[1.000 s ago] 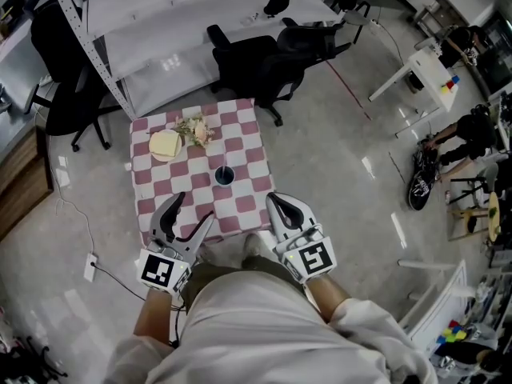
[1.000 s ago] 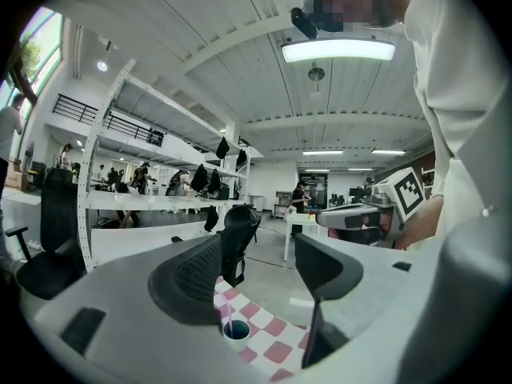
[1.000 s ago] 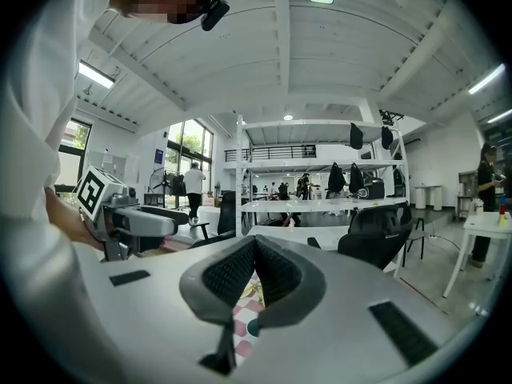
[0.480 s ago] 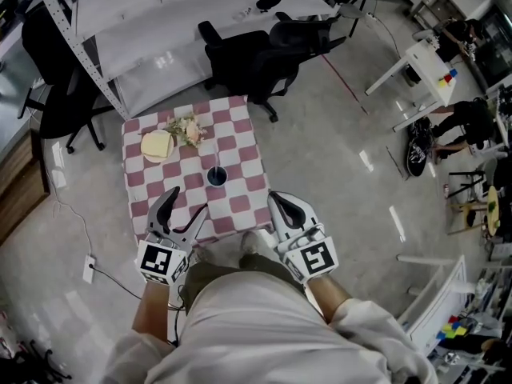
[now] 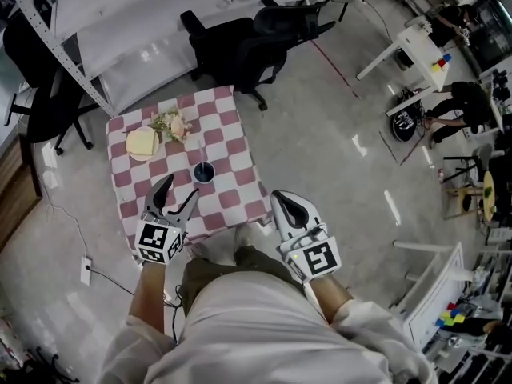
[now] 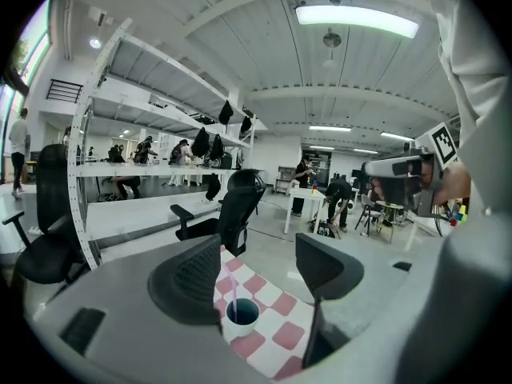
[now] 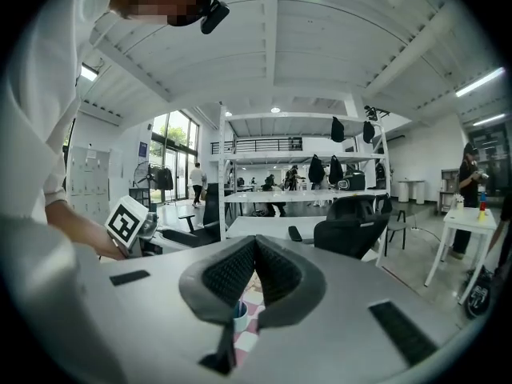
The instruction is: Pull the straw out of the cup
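Observation:
A small white cup (image 5: pixel 203 172) with dark liquid stands near the middle of the pink-and-white checked table (image 5: pixel 232 146), a thin pale straw (image 5: pixel 200 157) rising from it. My left gripper (image 5: pixel 179 189) hovers open over the table's near side, just short of the cup. In the left gripper view the cup (image 6: pixel 242 313) and straw (image 6: pixel 236 288) sit low between the spread jaws of the left gripper (image 6: pixel 260 274). My right gripper (image 5: pixel 283 201) is shut and empty, off the table's near right corner. In the right gripper view, the cup (image 7: pixel 240 317) peeks from under the right gripper (image 7: pixel 256 266).
A plate with a yellowish item (image 5: pixel 142 142) and a small flower bunch (image 5: pixel 172 124) lie at the table's far left. Black office chairs (image 5: pixel 232 50) and a white shelving rack (image 5: pixel 56 50) stand beyond the table. Grey floor surrounds it.
My left gripper has moved forward over the table toward the cup, still open. The table has slid left in the head view. My right gripper stays shut near my body.

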{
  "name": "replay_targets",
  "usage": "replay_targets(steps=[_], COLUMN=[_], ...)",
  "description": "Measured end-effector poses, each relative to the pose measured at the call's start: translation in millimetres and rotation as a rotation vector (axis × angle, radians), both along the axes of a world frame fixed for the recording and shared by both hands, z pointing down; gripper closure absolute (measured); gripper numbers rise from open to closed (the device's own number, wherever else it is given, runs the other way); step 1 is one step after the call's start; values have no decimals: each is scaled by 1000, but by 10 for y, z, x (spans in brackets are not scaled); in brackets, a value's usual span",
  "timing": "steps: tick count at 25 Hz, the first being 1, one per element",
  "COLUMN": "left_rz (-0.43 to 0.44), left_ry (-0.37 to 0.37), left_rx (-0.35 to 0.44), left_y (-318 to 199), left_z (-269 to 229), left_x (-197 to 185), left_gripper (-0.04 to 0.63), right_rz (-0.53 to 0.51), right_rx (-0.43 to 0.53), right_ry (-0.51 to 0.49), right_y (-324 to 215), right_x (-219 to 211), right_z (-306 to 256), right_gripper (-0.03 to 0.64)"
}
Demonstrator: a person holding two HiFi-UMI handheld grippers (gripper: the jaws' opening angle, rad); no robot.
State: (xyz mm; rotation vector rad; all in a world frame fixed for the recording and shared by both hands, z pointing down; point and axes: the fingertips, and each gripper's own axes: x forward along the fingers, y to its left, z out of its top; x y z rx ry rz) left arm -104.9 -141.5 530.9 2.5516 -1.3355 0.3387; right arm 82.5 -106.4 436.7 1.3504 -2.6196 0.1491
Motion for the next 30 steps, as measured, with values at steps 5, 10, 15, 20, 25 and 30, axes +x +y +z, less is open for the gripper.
replay_targets(steps=[5, 10, 15, 20, 25, 30], left_rz=[5, 8, 6, 7, 10, 12], left_ry=[-8, -15, -27, -36, -56, -70], left_rx=[-43, -83, -129, -179, -229, -269], left_y=[-169, -331, -461, -556, -649, -742], left_z=[290, 553, 804, 1071, 1348, 1573], left_x=[75, 119, 127, 151, 172, 201], left_gripper=[311, 311, 311, 311, 311, 311], right_rz=[19, 36, 47, 53, 72, 100], right_rx=[-10, -15, -17, -16, -12, -23], right_ry=[12, 23, 28, 36, 47, 65], right_y=[-17, -41, -78, -104, -119, -110], right_x=[120, 219, 286, 319, 405, 542], right_z=[55, 68, 70, 65, 59, 87], right_gripper=[614, 614, 614, 614, 614, 614])
